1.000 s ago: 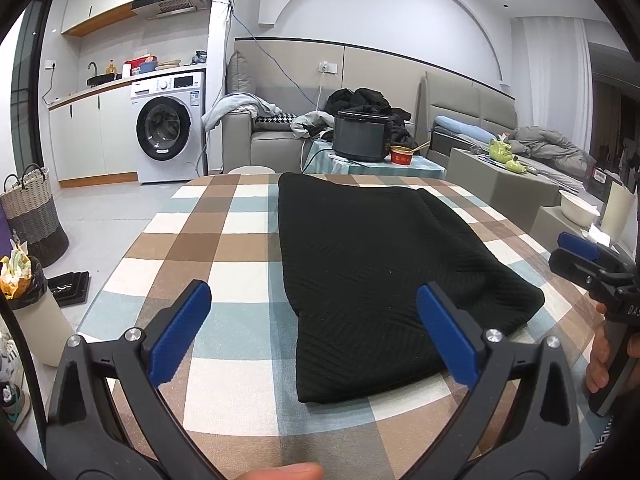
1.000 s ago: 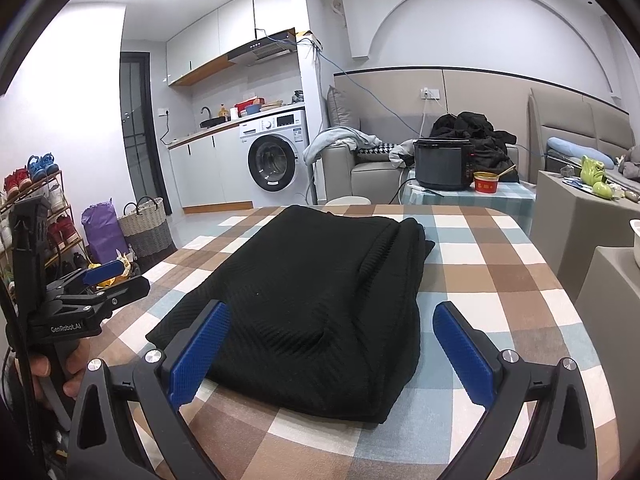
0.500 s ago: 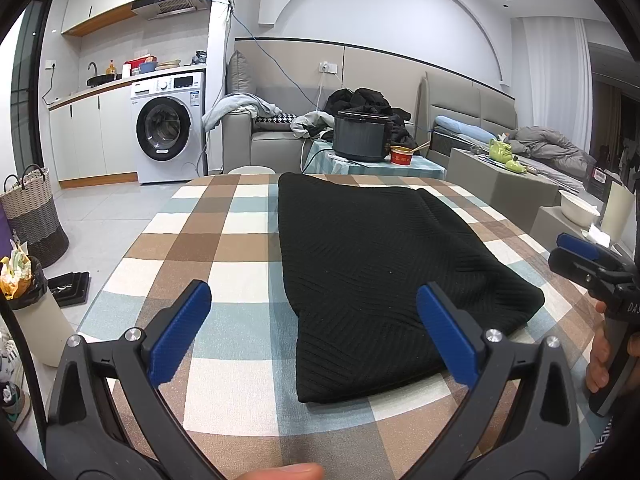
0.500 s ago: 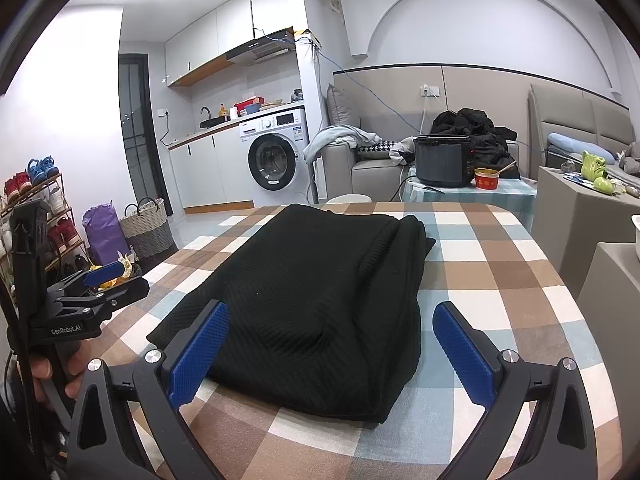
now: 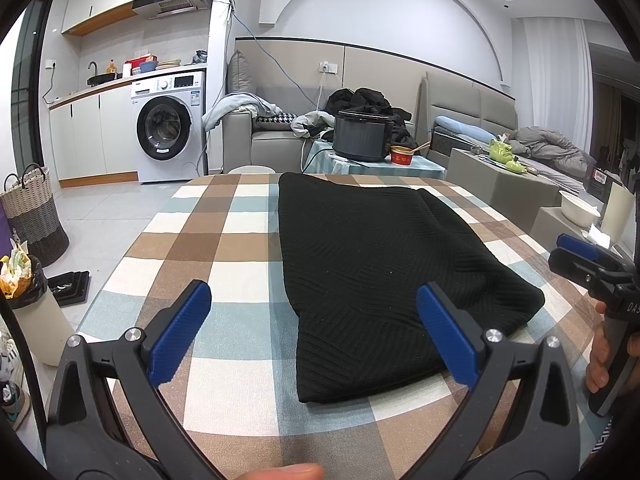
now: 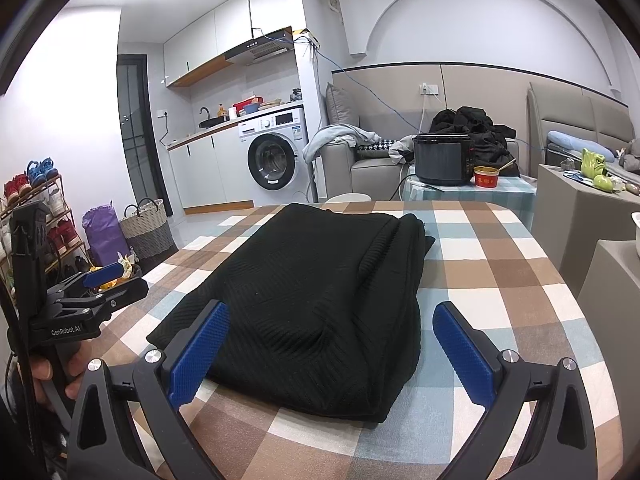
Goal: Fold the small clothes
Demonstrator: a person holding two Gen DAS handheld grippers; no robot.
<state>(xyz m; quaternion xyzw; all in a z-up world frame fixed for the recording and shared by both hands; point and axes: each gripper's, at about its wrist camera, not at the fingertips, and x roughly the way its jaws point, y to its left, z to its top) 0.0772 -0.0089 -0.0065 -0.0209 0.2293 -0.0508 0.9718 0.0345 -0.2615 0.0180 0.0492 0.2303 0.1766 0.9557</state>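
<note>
Table [image 5: 224, 240] with checked brown, white and blue cloth fills both views. Black knit garment [image 5: 384, 264] lies folded flat on it, long rectangle running away from the cameras, near edge just ahead of both grippers, thicker folded edge along its right side. Left gripper [image 5: 314, 328] hovers above the near table edge, blue pads spread wide, holding nothing, garment's near left corner between them. Right gripper [image 6: 330, 348] likewise spread wide and empty, framing the garment's near end. Person's hand [image 6: 48, 372] grips the left tool's handle. Thumb tip shows at the left view's bottom edge.
</note>
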